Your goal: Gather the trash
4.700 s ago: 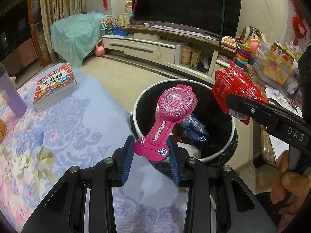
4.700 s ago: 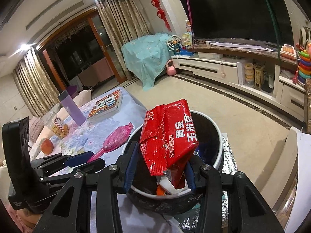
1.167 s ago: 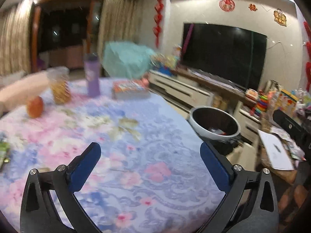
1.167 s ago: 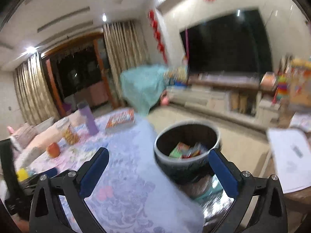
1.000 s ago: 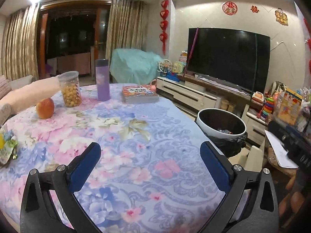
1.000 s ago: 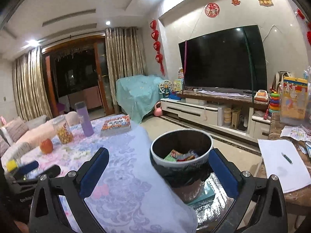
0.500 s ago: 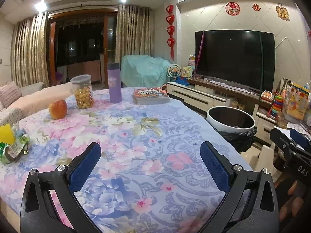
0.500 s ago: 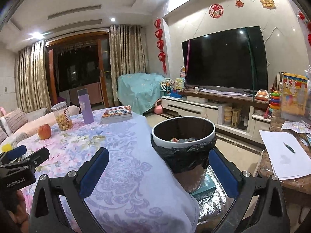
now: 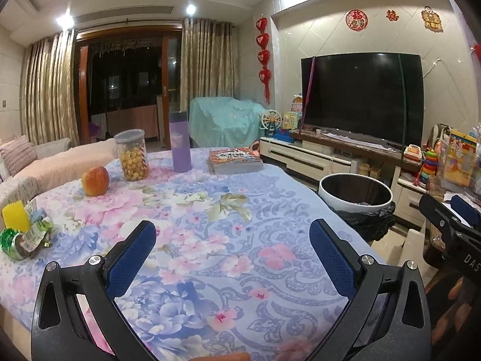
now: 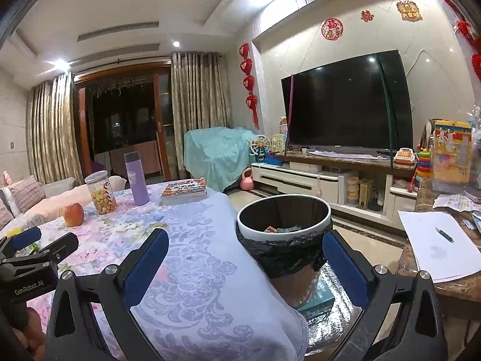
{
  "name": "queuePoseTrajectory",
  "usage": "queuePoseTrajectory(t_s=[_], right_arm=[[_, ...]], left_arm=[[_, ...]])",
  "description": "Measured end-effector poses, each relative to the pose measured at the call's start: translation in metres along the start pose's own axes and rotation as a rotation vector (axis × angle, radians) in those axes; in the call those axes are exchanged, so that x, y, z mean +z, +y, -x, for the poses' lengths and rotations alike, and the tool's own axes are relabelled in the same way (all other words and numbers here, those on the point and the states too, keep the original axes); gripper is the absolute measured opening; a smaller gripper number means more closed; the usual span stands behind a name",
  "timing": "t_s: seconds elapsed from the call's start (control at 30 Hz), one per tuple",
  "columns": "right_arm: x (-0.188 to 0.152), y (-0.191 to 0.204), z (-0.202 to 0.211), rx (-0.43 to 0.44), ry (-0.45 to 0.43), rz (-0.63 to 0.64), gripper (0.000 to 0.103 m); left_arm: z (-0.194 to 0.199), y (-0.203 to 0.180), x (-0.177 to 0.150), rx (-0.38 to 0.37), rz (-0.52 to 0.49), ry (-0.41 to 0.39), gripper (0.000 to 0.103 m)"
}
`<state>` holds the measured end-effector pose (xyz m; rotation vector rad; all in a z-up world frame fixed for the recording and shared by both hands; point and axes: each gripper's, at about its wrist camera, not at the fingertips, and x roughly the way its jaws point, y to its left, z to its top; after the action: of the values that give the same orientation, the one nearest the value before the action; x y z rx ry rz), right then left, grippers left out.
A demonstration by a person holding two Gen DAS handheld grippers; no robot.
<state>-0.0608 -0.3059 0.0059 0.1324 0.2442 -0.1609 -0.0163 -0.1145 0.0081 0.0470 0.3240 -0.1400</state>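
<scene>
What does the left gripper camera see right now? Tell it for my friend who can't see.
The left gripper hangs open and empty over a flowery tablecloth. On it sit an apple, a snack jar, a purple bottle, books and crumpled wrappers at the left edge. A trash bin stands at the right.

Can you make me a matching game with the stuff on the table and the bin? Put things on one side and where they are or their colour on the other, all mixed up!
Things:
1. apple
2. bottle
3. trash bin
4. snack jar

Clues:
A. purple and tall, standing upright
B. on the floor beside the table, lined with a black bag
C. clear, full of little yellow balls
D. red and round, lying left of the jar

Pairs: 1-D, 2-A, 3-B, 4-C
</scene>
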Motion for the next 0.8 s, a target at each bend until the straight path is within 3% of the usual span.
queuePoseTrajectory(t_s=[0.8], right_arm=[[-0.0032, -0.0002, -0.0041, 0.008, 0.028, -0.011, 0.103]], left_arm=[[-0.0002, -0.0033, -0.0003, 0.0, 0.004, -0.008, 0.103]])
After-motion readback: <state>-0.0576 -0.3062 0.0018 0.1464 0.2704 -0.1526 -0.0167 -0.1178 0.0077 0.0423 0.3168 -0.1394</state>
